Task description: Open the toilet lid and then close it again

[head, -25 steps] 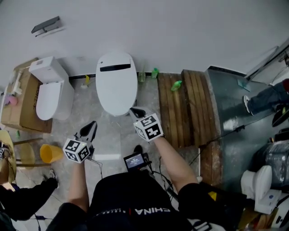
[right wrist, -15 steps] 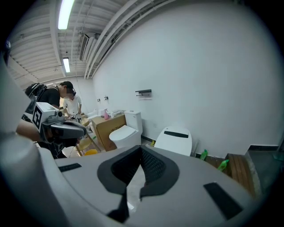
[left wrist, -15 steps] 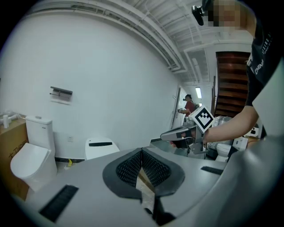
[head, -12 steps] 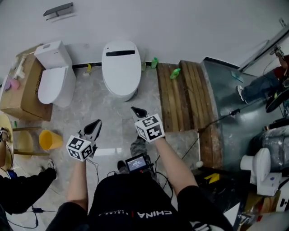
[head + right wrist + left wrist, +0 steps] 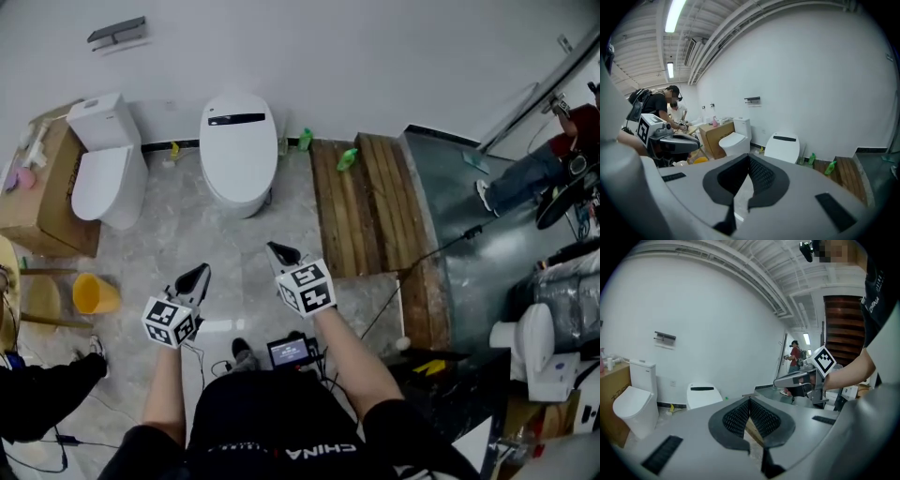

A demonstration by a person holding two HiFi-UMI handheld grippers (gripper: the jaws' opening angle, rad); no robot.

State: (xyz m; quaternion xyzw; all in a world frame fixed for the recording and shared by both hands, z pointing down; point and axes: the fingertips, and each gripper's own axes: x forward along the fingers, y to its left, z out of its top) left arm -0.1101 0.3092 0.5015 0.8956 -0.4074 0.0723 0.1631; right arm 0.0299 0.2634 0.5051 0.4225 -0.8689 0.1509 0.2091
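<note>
You hold your left gripper (image 5: 199,273) out over the grey floor (image 5: 202,230). Its jaws are pressed tight together, with nothing between them. Your right gripper (image 5: 279,252) is just beside it, a little closer to the white wall (image 5: 356,66). Its jaws are squeezed together too, and they are also empty. The toilet (image 5: 246,192) for your job stands against that wall, well apart from both grippers, and neither one touches it. Its lid (image 5: 237,150) is down flat (it is white, with a dark strip near the back). Another white toilet (image 5: 101,178) stands to its left, next to a brown cardboard box (image 5: 42,206). A yellow bucket (image 5: 94,294) sits on the floor near your left gripper. To the right of your toilet is a wooden platform (image 5: 370,211), and a green bottle (image 5: 346,159) lies on its far end.
</note>
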